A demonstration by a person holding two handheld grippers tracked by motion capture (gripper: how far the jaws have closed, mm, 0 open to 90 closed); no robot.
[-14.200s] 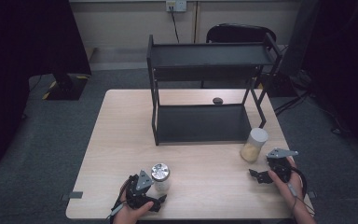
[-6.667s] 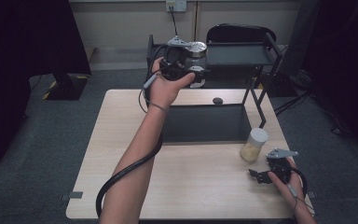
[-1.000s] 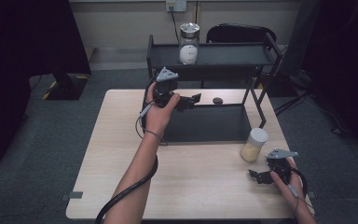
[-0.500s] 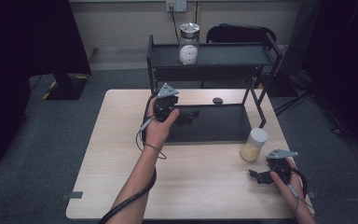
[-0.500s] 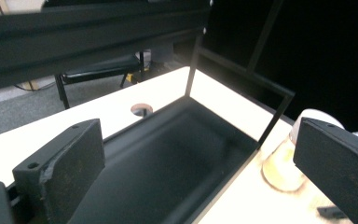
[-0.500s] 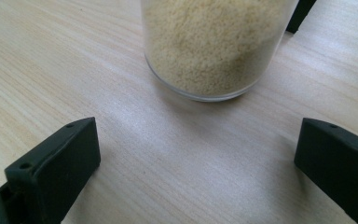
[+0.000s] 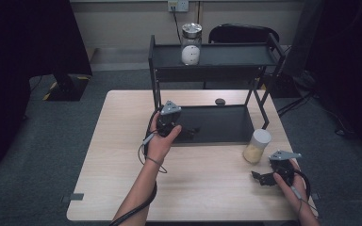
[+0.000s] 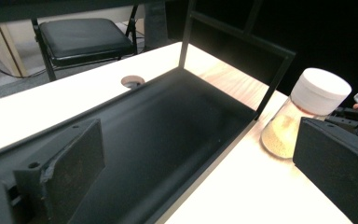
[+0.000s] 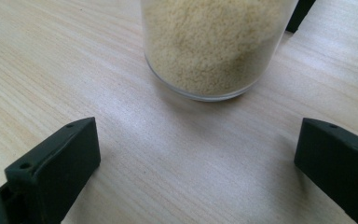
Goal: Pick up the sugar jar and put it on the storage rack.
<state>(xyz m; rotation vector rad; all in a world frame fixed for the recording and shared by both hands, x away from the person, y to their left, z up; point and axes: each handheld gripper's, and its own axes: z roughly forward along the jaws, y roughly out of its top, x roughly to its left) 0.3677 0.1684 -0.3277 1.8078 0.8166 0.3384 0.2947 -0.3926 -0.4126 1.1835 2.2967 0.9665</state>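
Left tongs [image 7: 188,130] hanging empty, jaws wide apart, hovering over the near left edge of the black rack's lower shelf [image 7: 221,123]. Up and beyond them on the rack's top shelf [image 7: 226,55]: clear glass jar with a metal lid [image 7: 191,43], upright, well apart from both tongs. Small dark round hole [image 7: 220,101] in the tabletop [image 7: 122,141], just past the lower shelf. Over to the right of the left tongs: white-capped jar of pale yellow grains [image 7: 257,146], upright on the tabletop just beside the rack's near right leg. Right tongs [image 7: 259,178] low over the tabletop, also spread wide and gripping nothing, aimed at that grain jar, which sits just ahead of the open jaws, not touching.
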